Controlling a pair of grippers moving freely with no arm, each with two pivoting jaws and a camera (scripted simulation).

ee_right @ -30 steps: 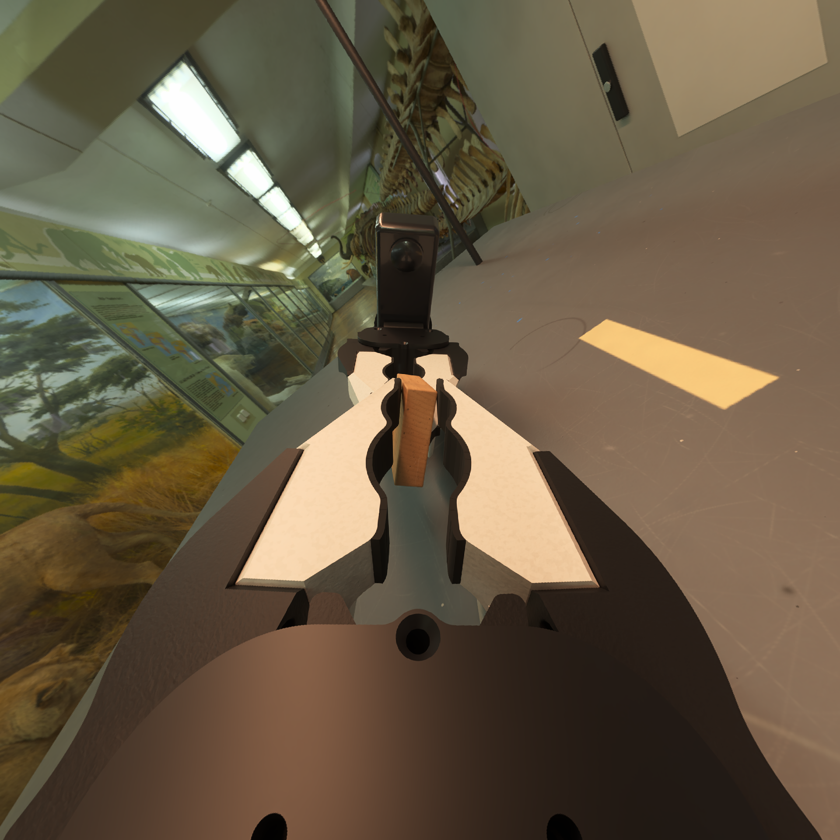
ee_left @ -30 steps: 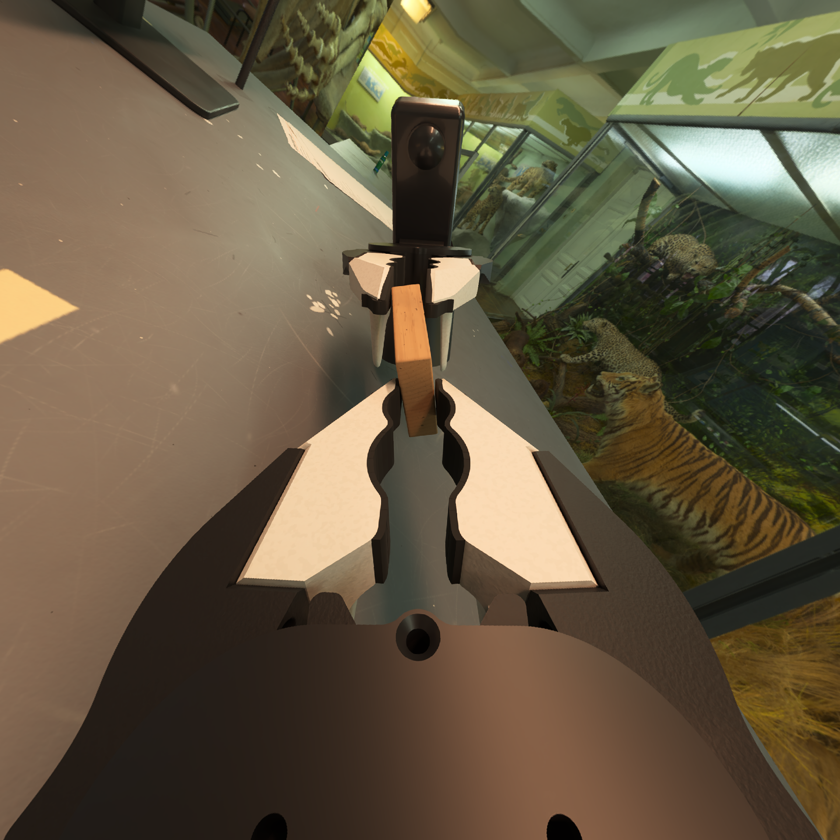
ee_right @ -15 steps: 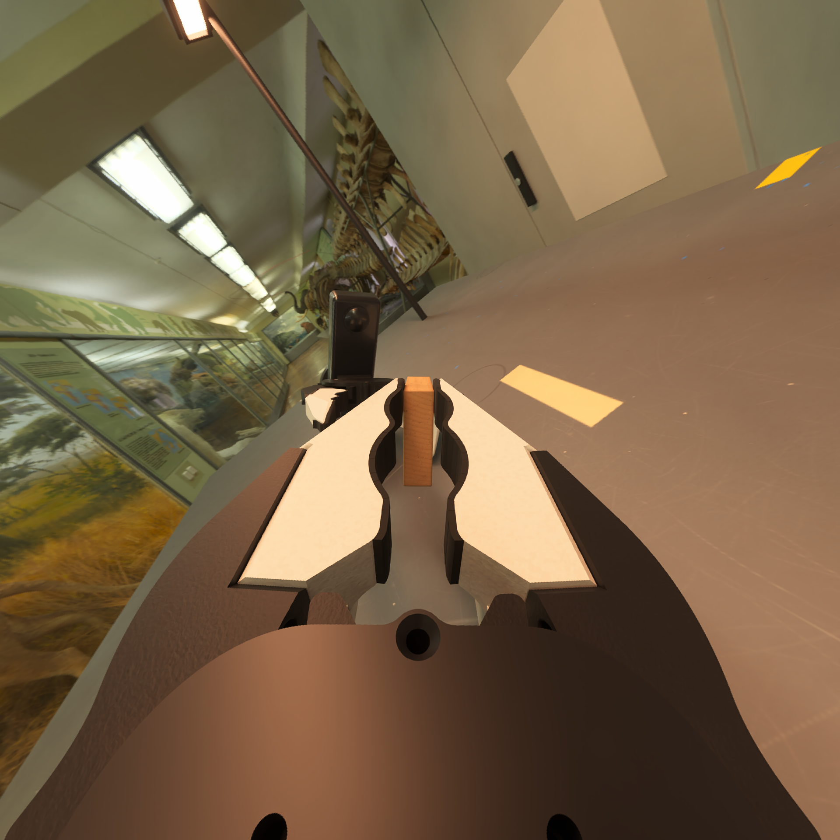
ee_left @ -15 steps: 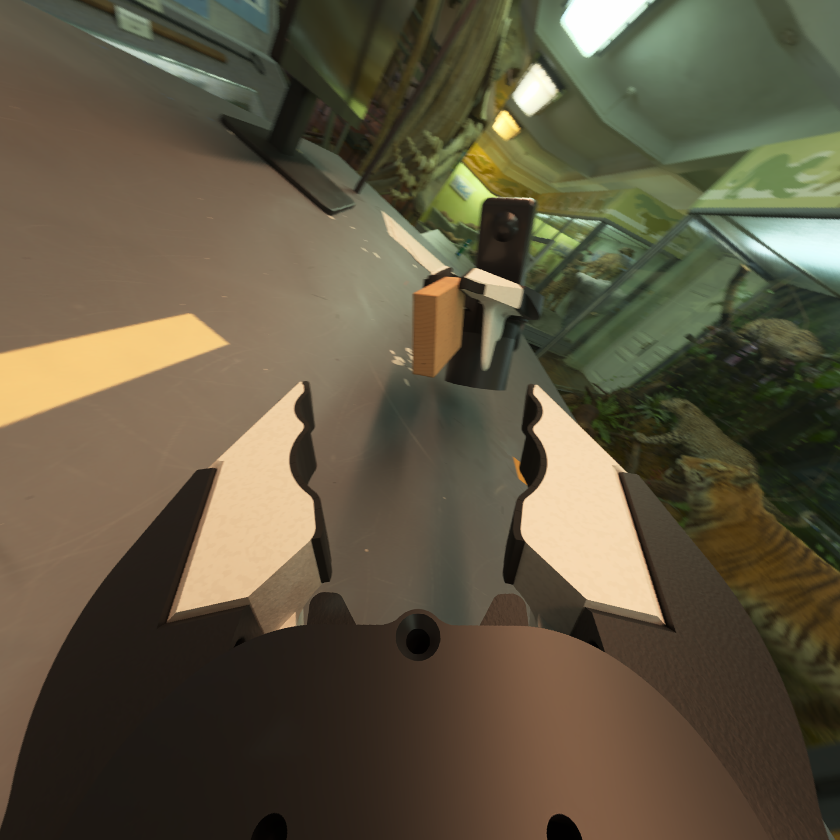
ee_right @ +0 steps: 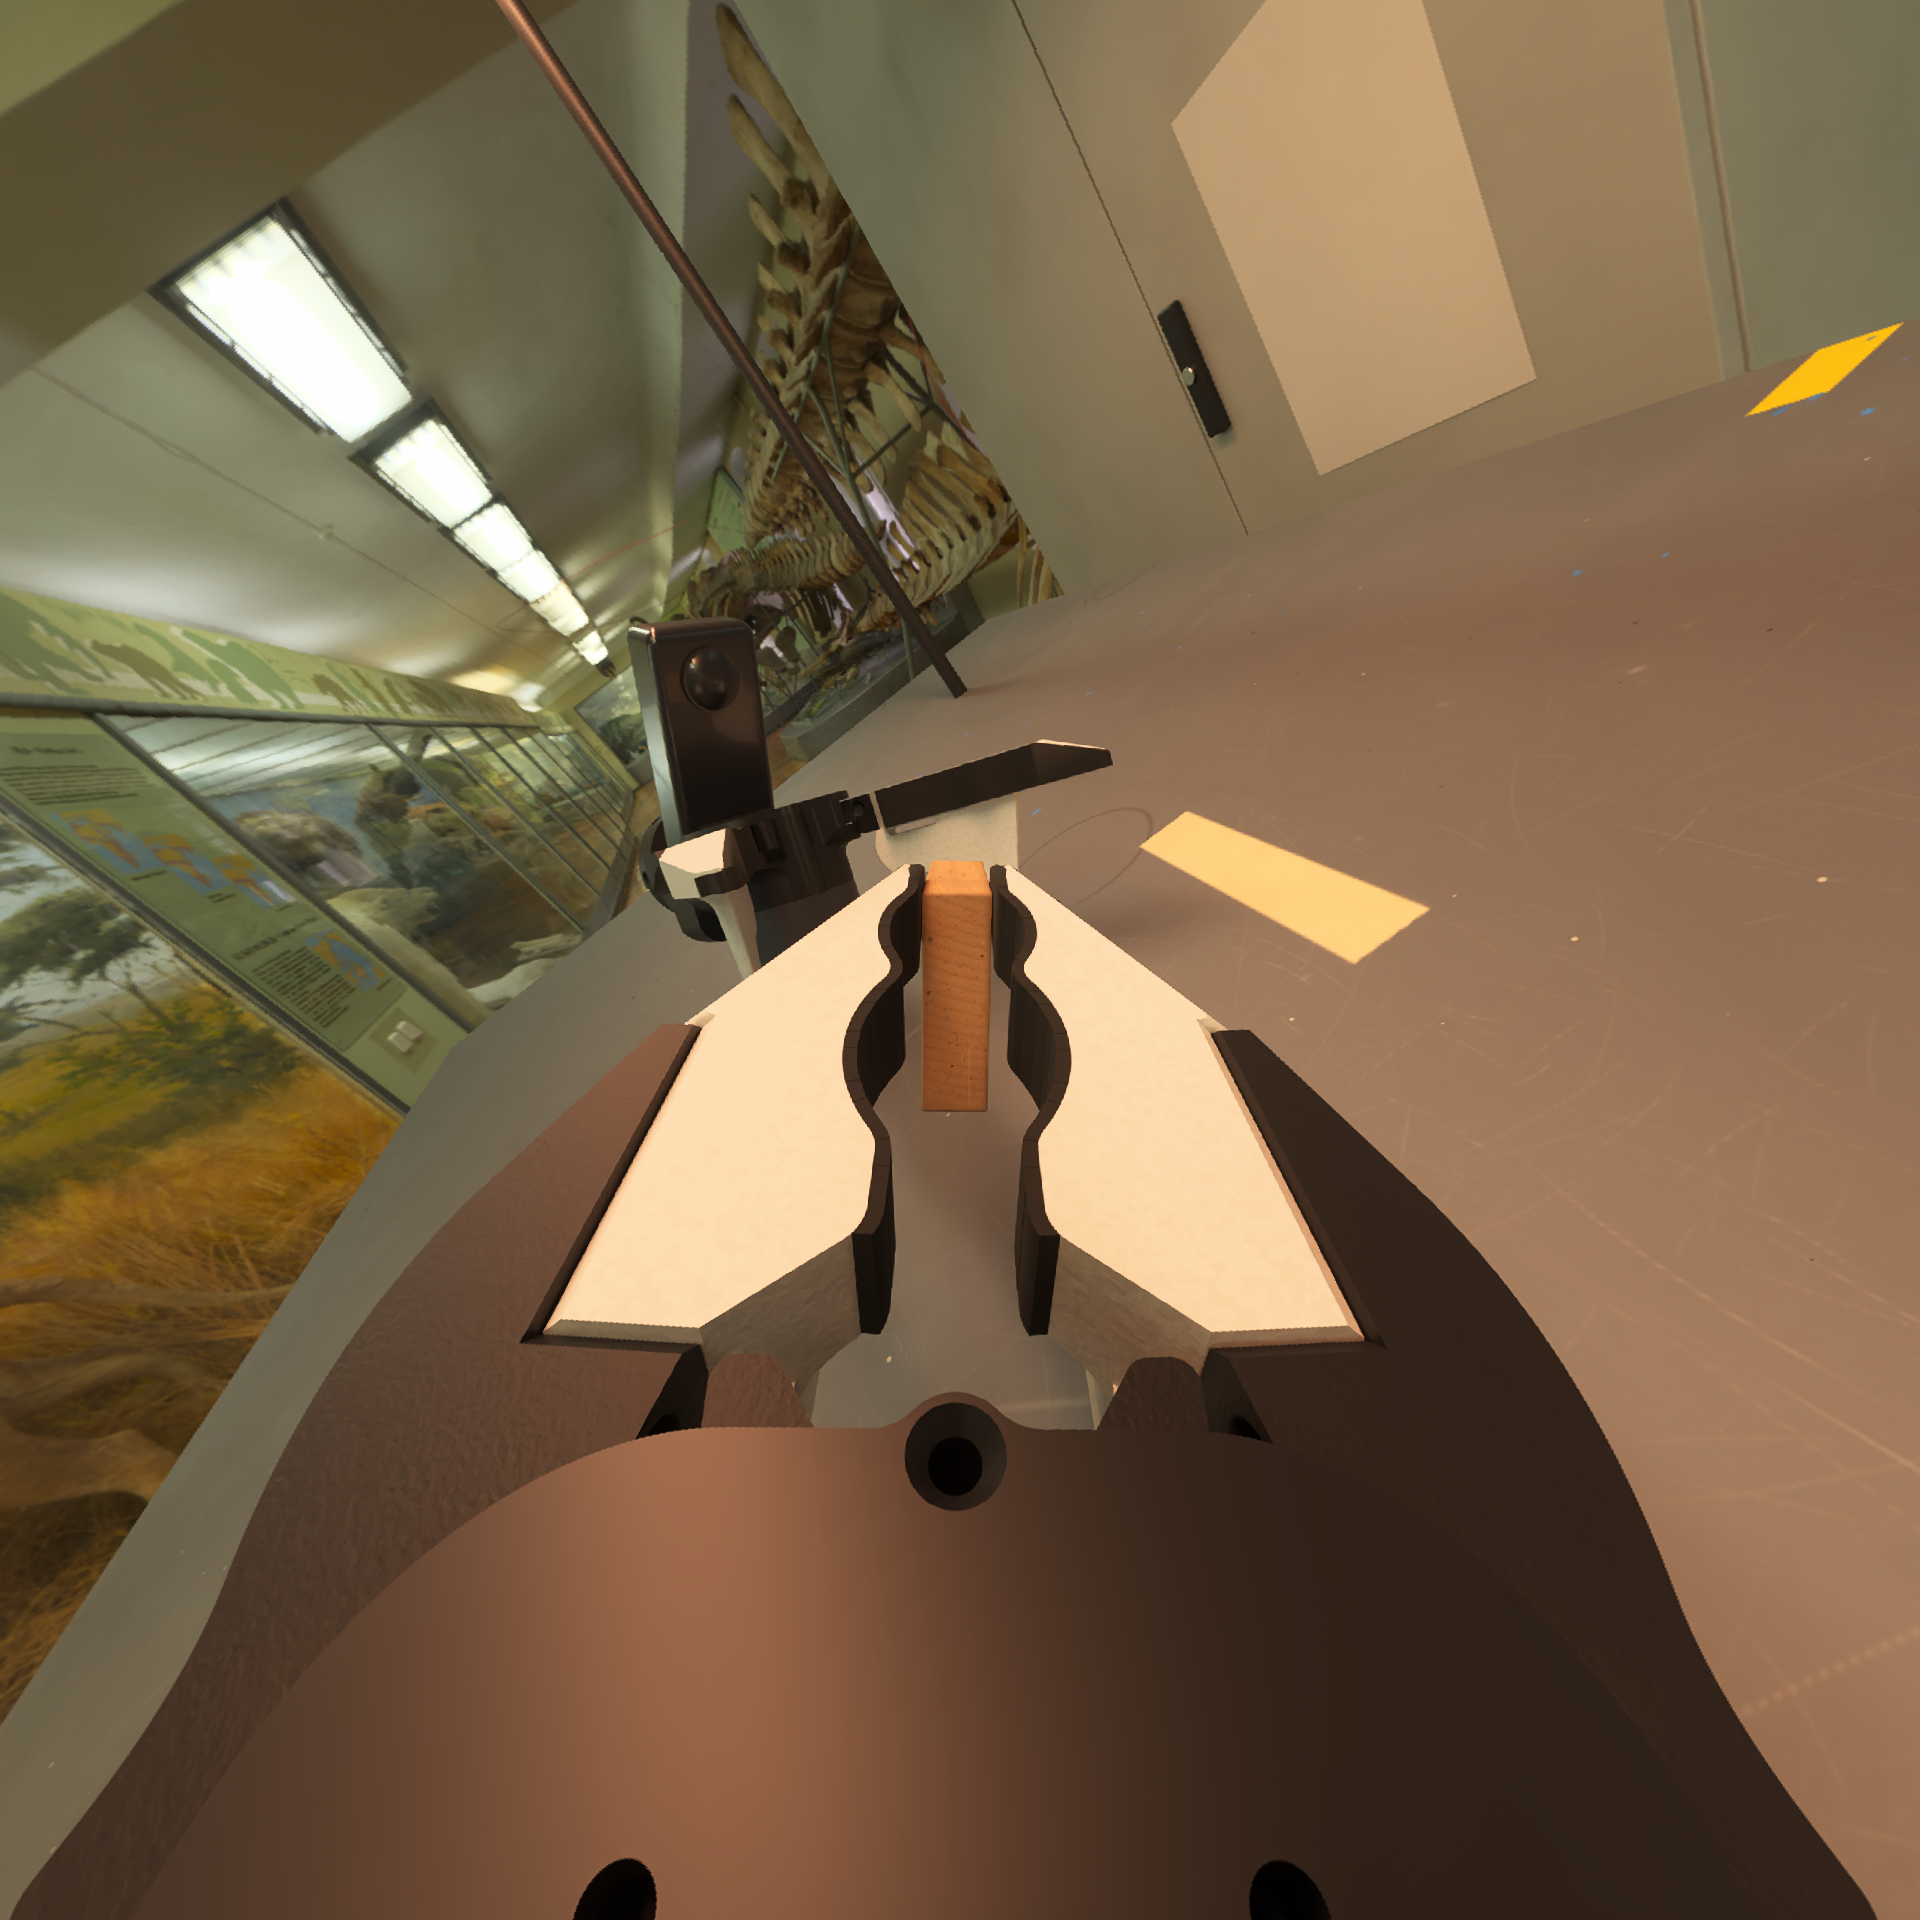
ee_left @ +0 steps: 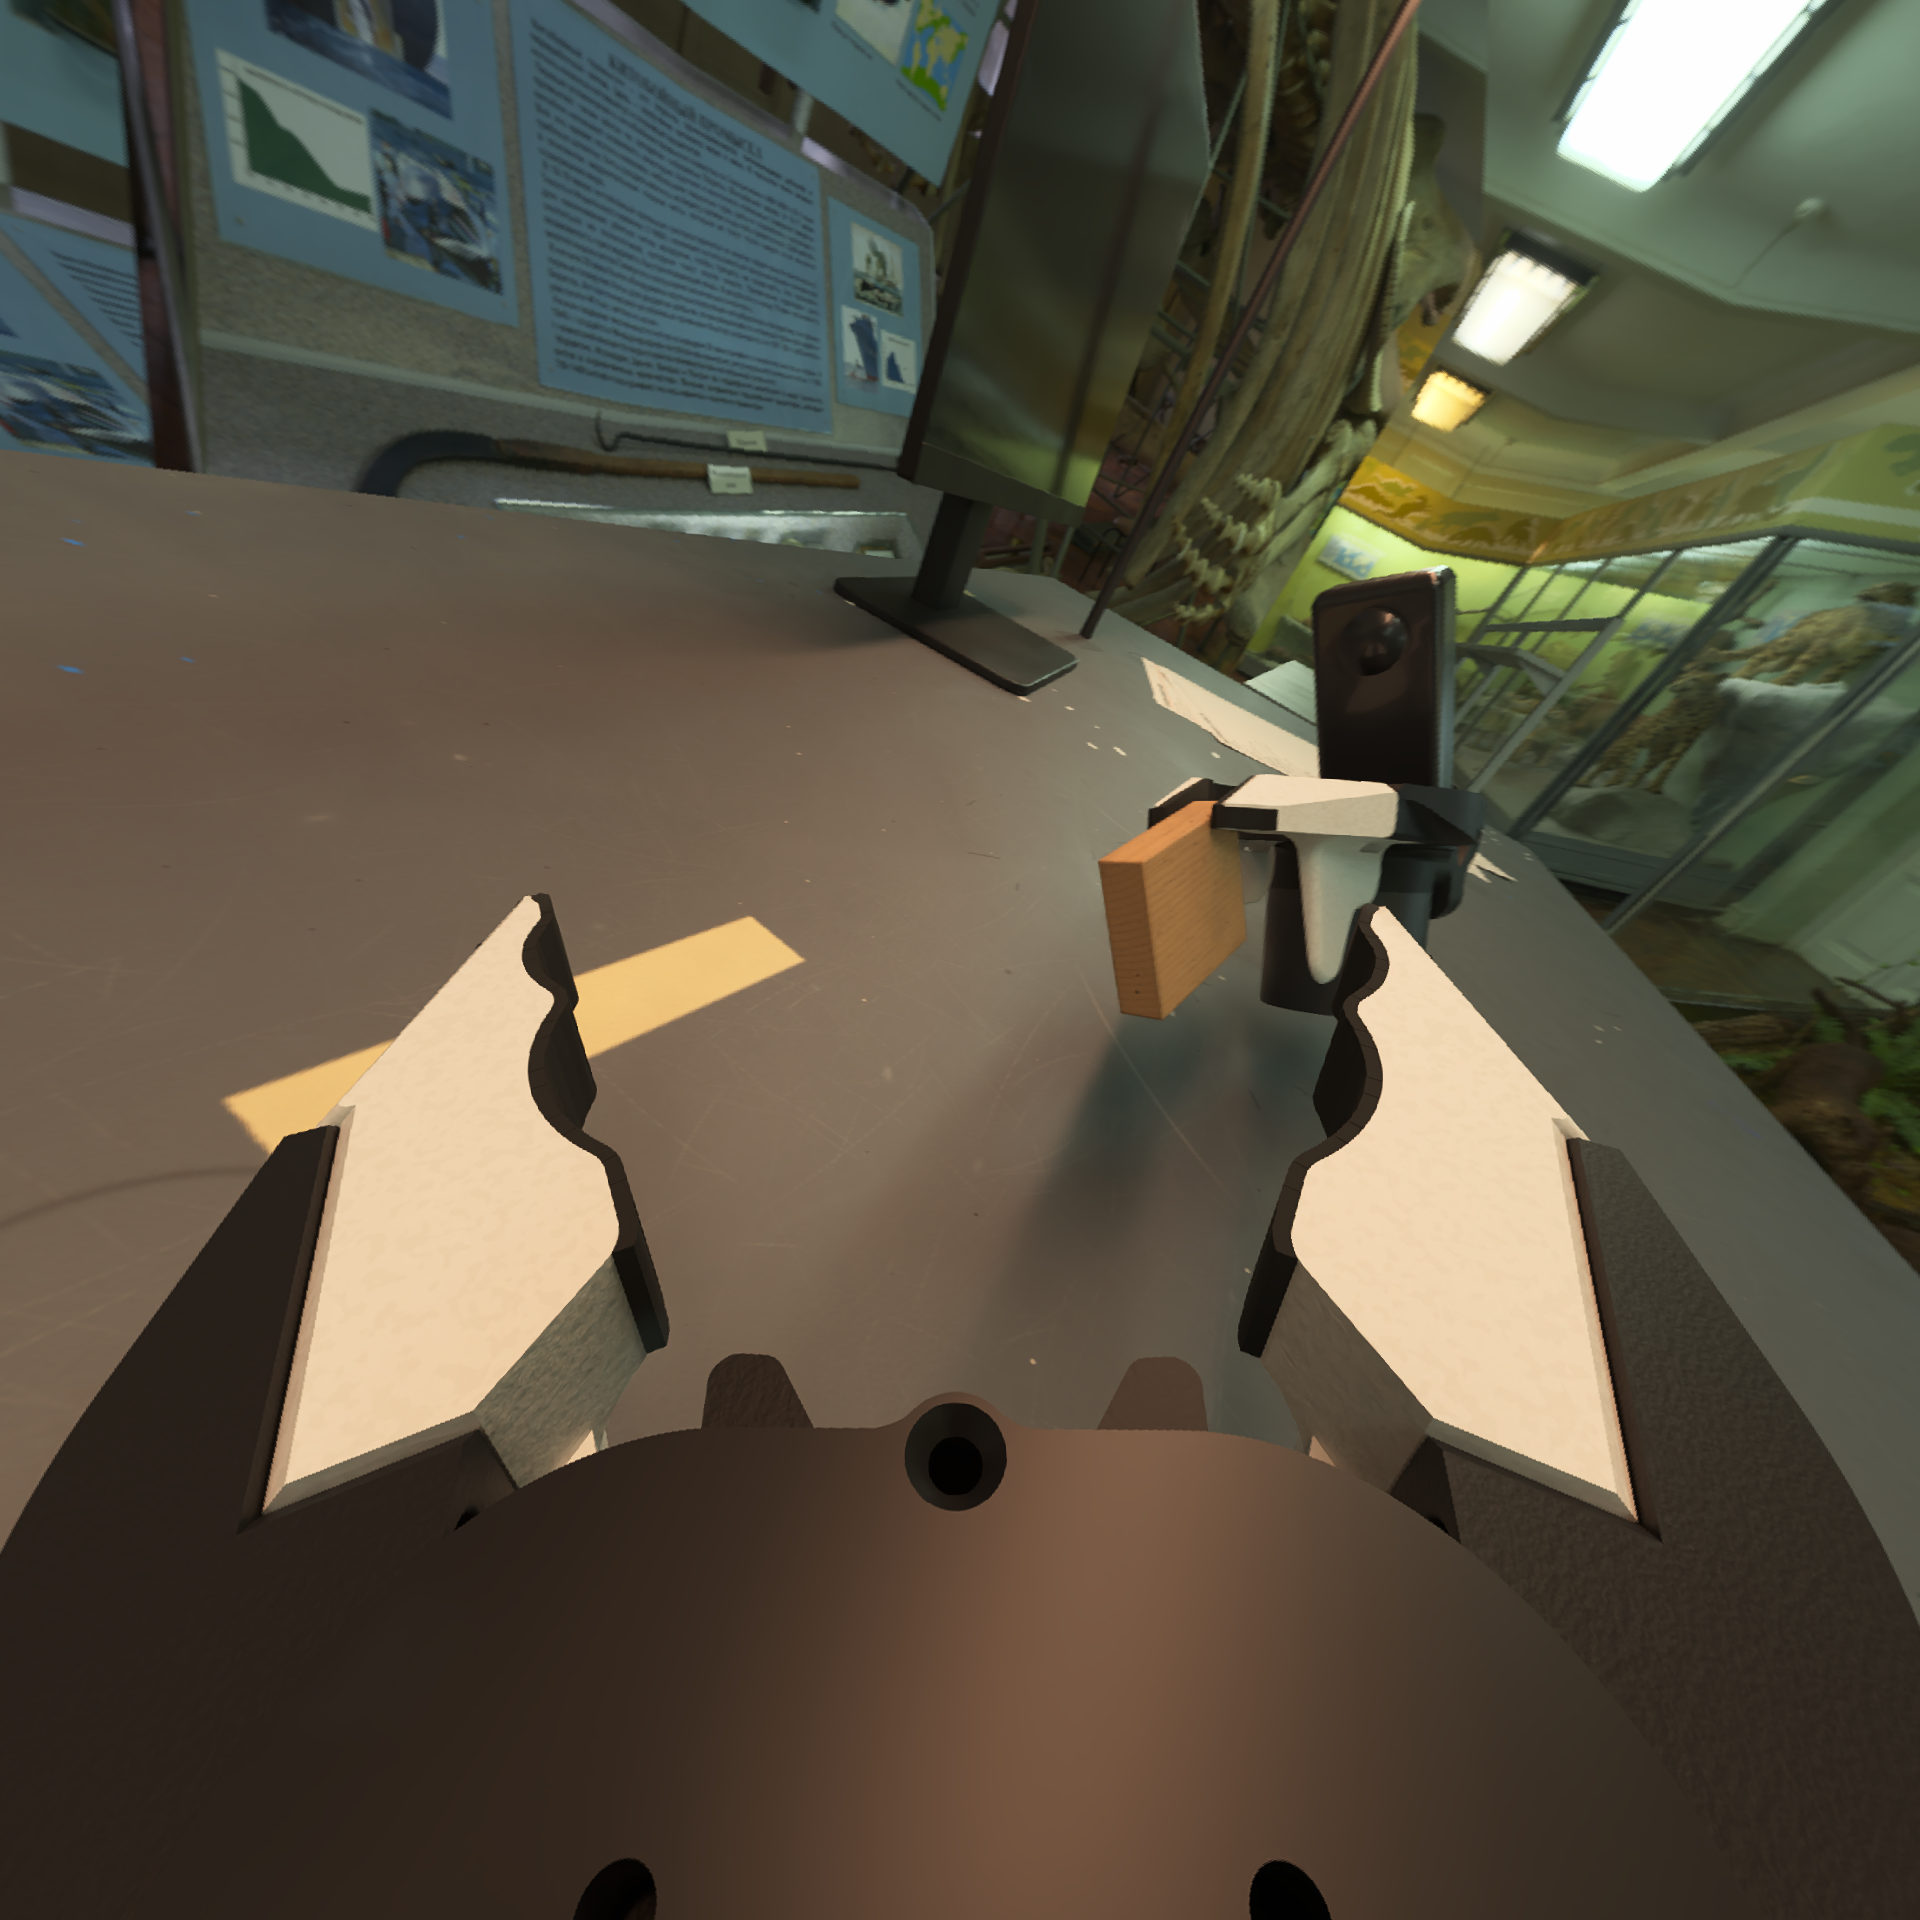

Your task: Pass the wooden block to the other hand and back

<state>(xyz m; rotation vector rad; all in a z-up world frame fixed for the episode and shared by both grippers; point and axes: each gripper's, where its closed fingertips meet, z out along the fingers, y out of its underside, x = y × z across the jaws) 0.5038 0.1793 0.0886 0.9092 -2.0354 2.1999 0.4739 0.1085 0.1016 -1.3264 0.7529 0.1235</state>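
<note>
The wooden block (ee_right: 954, 987) is a light brown slab held on edge between the fingers of my right gripper (ee_right: 954, 873), which is shut on it. In the left wrist view the block (ee_left: 1169, 920) sticks out of the right gripper (ee_left: 1205, 821) at the upper right, above the table. My left gripper (ee_left: 954, 909) is wide open and empty, with the block ahead and to the right of its right fingertip (ee_left: 1377, 935), apart from it. The left gripper (ee_right: 831, 842) also shows in the right wrist view, open, just beyond and left of the block.
The grey-brown table (ee_left: 520, 727) lies below both grippers, with a yellow patch (ee_left: 623, 987) on it. A monitor on a dark stand (ee_left: 956, 623) is at the back. The table edge (ee_left: 1662, 1039) runs along the right, with display cases beyond.
A second ago both grippers were shut on the block. My left gripper has let go, opened wide and drawn back and to the left. The right gripper keeps the block.
</note>
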